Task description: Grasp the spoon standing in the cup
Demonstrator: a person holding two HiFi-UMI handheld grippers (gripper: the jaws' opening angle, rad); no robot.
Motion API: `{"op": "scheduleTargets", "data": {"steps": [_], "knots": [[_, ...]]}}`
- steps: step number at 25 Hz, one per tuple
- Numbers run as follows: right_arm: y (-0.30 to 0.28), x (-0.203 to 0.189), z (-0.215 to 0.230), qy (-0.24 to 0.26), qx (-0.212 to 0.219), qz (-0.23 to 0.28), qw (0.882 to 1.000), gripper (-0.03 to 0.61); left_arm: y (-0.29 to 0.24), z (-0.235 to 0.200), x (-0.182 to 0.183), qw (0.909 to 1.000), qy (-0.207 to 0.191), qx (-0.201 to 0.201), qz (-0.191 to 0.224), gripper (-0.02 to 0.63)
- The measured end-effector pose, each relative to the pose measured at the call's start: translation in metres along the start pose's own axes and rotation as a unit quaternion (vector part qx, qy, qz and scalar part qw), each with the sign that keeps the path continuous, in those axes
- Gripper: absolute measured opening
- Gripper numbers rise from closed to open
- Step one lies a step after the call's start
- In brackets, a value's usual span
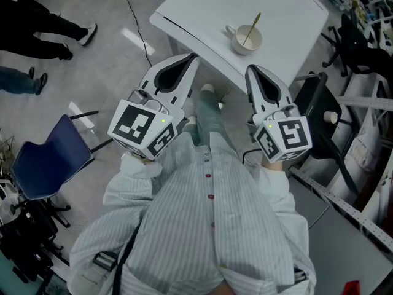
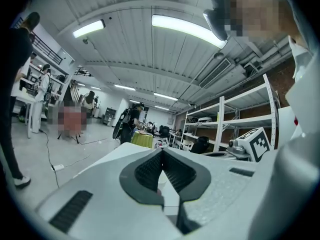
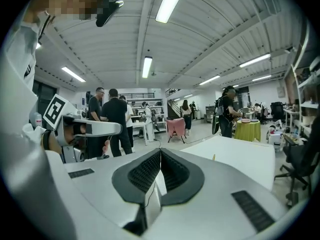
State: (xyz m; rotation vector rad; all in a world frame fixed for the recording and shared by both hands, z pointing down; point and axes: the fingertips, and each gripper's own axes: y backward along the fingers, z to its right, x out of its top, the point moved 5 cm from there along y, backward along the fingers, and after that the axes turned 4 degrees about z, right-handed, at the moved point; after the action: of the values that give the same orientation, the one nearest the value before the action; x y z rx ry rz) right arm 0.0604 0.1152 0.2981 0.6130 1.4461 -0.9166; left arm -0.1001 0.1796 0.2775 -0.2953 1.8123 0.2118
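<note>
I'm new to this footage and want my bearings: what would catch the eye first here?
The left hand-held gripper and right hand-held gripper, white with marker cubes, fill the head view's middle, both shut and empty. Beyond them a white cup with a golden spoon standing in it sits on the white table.
</note>
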Motion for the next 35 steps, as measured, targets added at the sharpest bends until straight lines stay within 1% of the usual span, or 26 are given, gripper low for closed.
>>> {"op": "scheduleTargets", "data": {"steps": [9, 17, 26, 35], "knots": [[-0.052, 0.005, 0.048, -0.005, -0.008, 0.000, 1.000, 0.009, -0.061, -0.037, 0.006, 1.0000, -0.001, -0.007, 0.002, 0.008], [-0.104, 0.018, 0.107, -0.017, -0.021, -0.003, 1.000, 0.009, -0.140, -0.069, 0.016, 0.9996, -0.006, -0.026, -0.012, 0.008], [-0.123, 0.036, 0.164, -0.020, -0.046, 0.000, 0.999, 0.009, -0.212, -0.076, 0.024, 0.9981, -0.005, -0.056, -0.024, 0.008], [-0.130, 0.037, 0.203, -0.025, -0.073, 0.000, 0.997, 0.009, -0.260, -0.077, 0.022, 0.9960, -0.012, -0.084, -0.029, 0.008]]}}
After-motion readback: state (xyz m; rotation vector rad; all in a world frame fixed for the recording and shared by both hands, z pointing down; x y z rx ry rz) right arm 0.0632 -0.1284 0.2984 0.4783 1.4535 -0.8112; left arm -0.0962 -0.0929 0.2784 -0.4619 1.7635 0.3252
